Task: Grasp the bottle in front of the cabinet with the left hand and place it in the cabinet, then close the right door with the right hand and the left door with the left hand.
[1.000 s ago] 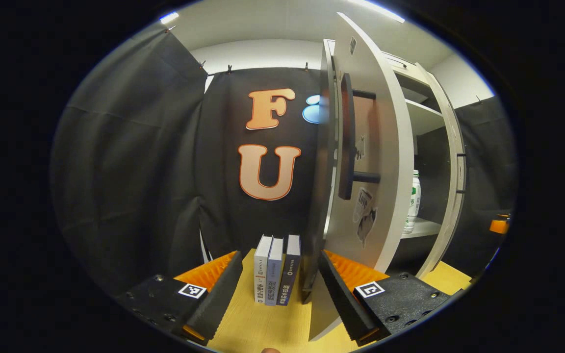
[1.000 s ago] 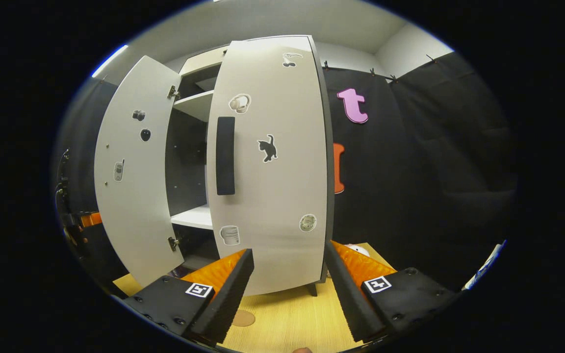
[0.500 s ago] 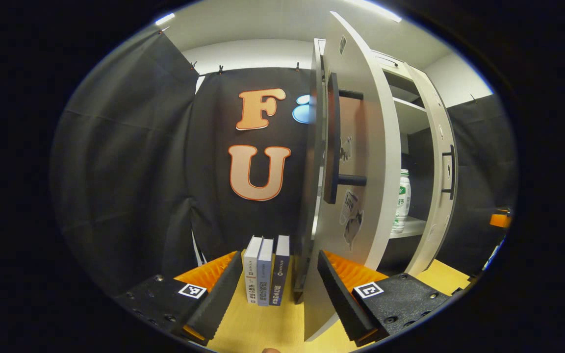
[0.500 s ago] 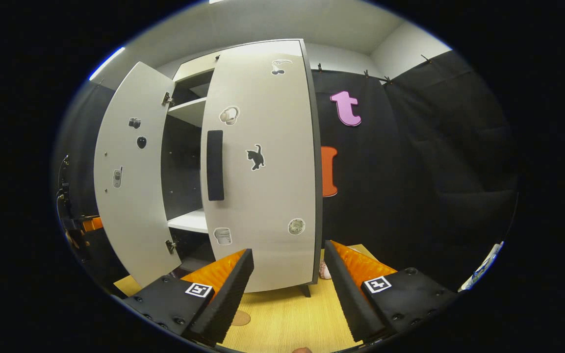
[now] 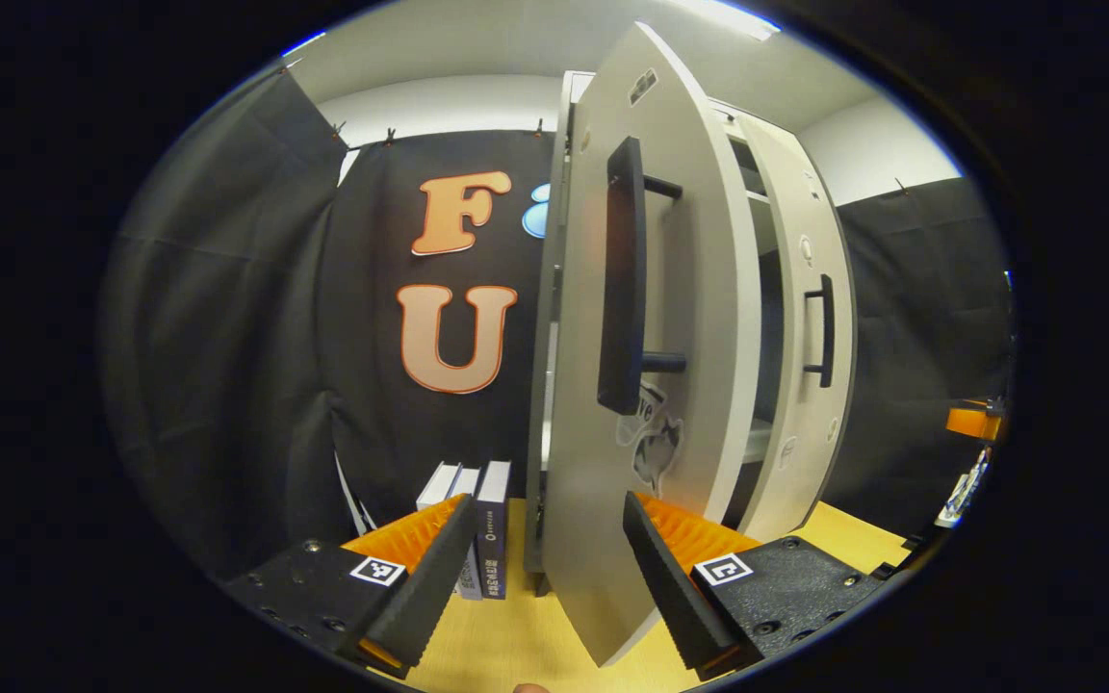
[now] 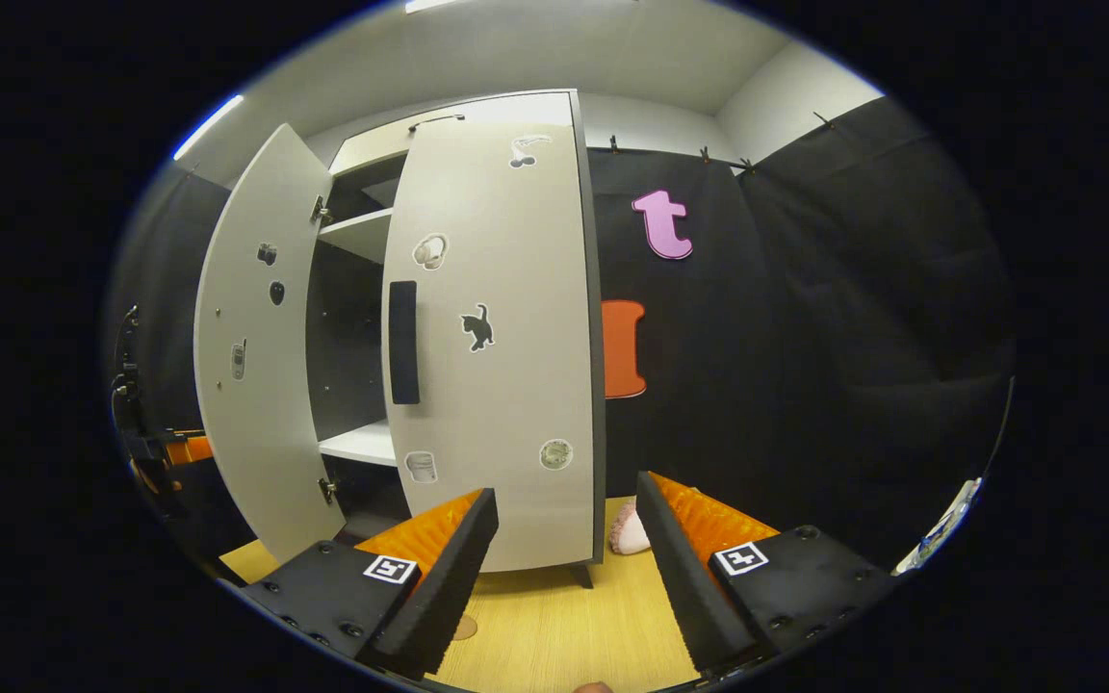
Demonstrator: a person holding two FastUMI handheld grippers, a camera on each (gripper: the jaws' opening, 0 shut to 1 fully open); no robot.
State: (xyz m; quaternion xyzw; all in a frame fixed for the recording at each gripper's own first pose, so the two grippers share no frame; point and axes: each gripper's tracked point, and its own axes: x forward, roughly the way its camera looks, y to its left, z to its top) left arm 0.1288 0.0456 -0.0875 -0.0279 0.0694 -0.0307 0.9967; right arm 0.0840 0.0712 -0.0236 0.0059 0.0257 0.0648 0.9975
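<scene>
Two pale grey cabinet doors stand on a light wooden tabletop [image 6: 554,626] inside a booth hung with black cloth [image 5: 227,337] under a white ceiling. In the left gripper view the left door [image 5: 656,289], with its long black bar handle [image 5: 622,289], hangs partly open and fills the middle, its lower edge near the tool. Farther right is the right door [image 5: 810,346] with a smaller black handle [image 5: 824,330], nearly shut against the cabinet. Three upright books [image 5: 477,539] stand on the table to the left of the cabinet's foot. In the narrow gap between the doors a white shelf edge shows; the bottle cannot be made out there.

In the right gripper view the right door [image 6: 497,327], dotted with small stickers including a black cat [image 6: 477,327], faces the camera almost closed, while the left door [image 6: 256,337] swings out at the left, showing white shelves [image 6: 357,443] between them. A small pinkish object [image 6: 627,529] lies on the table by the cabinet's right foot.

The left gripper [image 5: 545,568] is held low and level before the left door, jaws spread wide, gripping nothing. The right gripper [image 6: 564,577] sits low before the right door, fingers likewise apart and empty.
</scene>
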